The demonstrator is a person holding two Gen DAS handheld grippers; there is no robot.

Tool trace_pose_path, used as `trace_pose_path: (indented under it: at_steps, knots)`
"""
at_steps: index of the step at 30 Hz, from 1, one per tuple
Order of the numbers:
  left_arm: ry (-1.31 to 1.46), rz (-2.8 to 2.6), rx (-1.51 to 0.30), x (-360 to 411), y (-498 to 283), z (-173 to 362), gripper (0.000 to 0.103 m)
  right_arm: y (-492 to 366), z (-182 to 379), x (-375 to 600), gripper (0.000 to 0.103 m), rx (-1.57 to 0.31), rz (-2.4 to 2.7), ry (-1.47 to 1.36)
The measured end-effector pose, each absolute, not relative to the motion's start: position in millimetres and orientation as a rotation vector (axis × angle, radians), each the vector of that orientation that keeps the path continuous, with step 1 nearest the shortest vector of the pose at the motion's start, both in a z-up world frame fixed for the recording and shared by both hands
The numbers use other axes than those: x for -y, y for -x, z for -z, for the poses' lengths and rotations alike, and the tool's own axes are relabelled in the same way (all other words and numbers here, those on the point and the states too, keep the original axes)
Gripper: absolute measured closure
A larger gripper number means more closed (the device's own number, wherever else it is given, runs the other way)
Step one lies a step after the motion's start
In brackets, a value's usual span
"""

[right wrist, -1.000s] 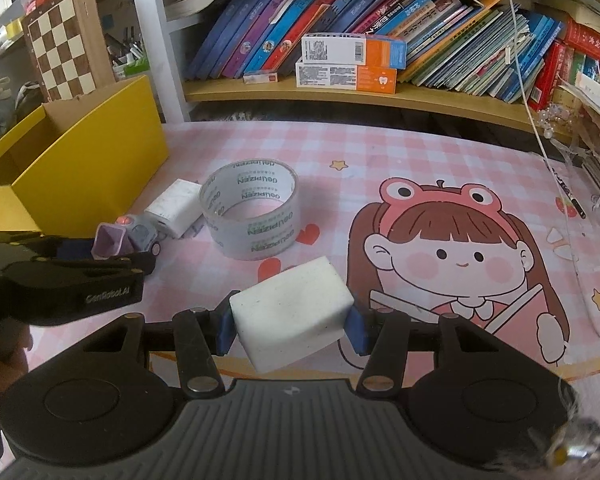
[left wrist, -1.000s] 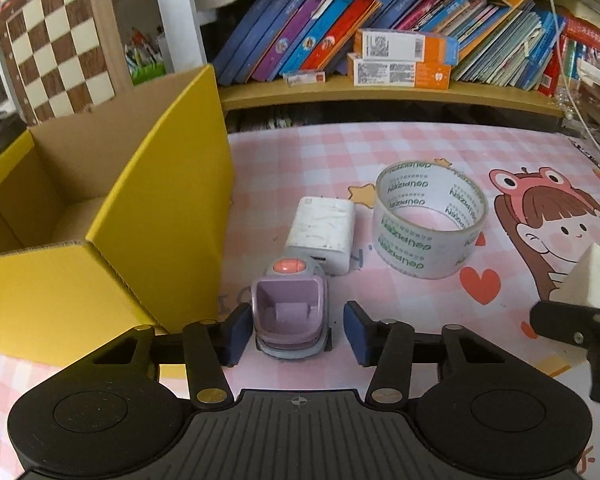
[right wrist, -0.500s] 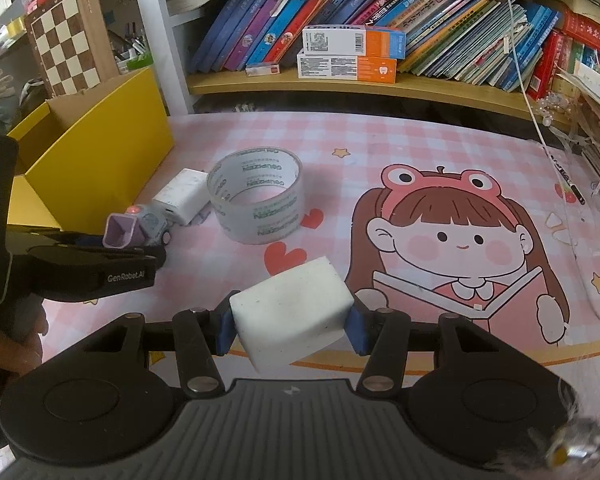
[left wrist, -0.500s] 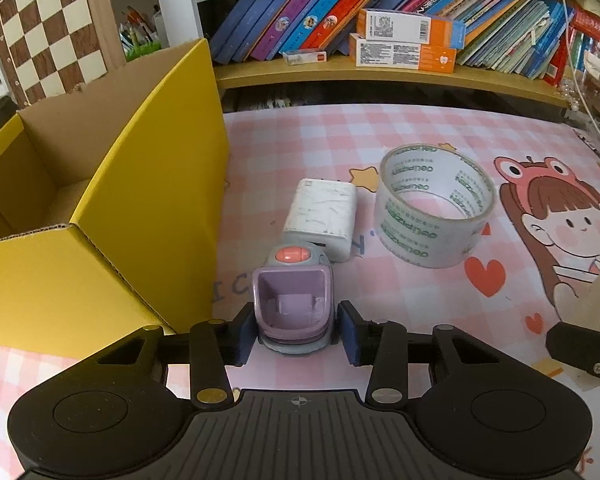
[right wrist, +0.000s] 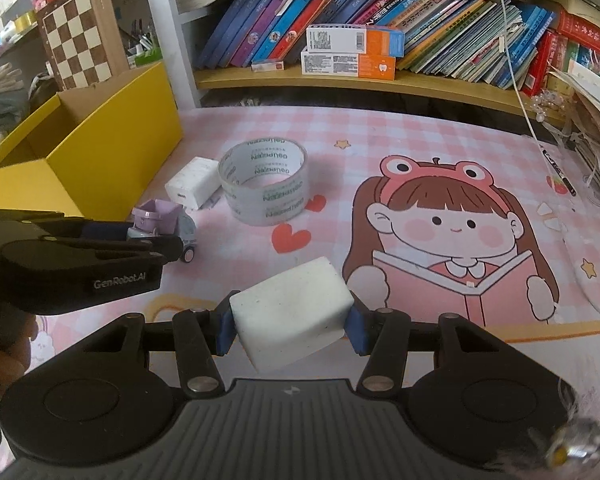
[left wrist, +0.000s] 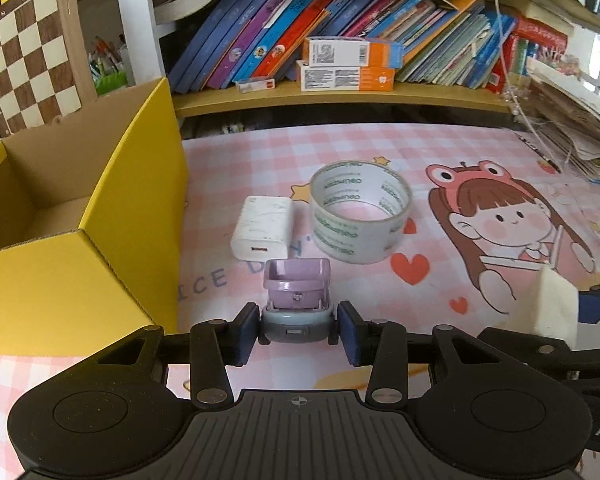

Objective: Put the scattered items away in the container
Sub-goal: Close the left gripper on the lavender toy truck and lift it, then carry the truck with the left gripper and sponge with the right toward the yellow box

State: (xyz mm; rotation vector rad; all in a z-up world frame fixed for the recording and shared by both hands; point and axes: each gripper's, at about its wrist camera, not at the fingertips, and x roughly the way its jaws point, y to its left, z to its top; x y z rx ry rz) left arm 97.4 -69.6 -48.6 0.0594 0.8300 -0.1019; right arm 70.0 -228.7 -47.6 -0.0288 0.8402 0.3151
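The left gripper (left wrist: 298,330) clamped a purple-and-grey toy truck (left wrist: 297,304) at its grey base, its purple tipper tilted up, just beside the open yellow cardboard box (left wrist: 100,248). The right gripper (right wrist: 290,326) pinched a white sponge block (right wrist: 290,312) above the pink checked mat (right wrist: 380,144). "GenRobot.AI" was legible on the left gripper's side in the right wrist view. The clear tape roll (left wrist: 360,210) carried repeated green lettering (too distorted to read with certainty) and stood just beside a scuffed white charger (left wrist: 262,228), both lying loose on the mat near the box. "ICE" was printed on the mat, the rest hidden behind the truck. The box's interior was only partly visible.
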Motion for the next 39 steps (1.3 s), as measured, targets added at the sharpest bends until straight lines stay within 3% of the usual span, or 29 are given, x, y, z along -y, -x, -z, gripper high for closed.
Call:
trace_pose_path:
  at_steps: [39]
  knots:
    - [-0.065,0.205,-0.729,42.3,-7.9,0.2,0.062,-22.4,28.4,198.5,0.052,-0.84,-0.392,0.109]
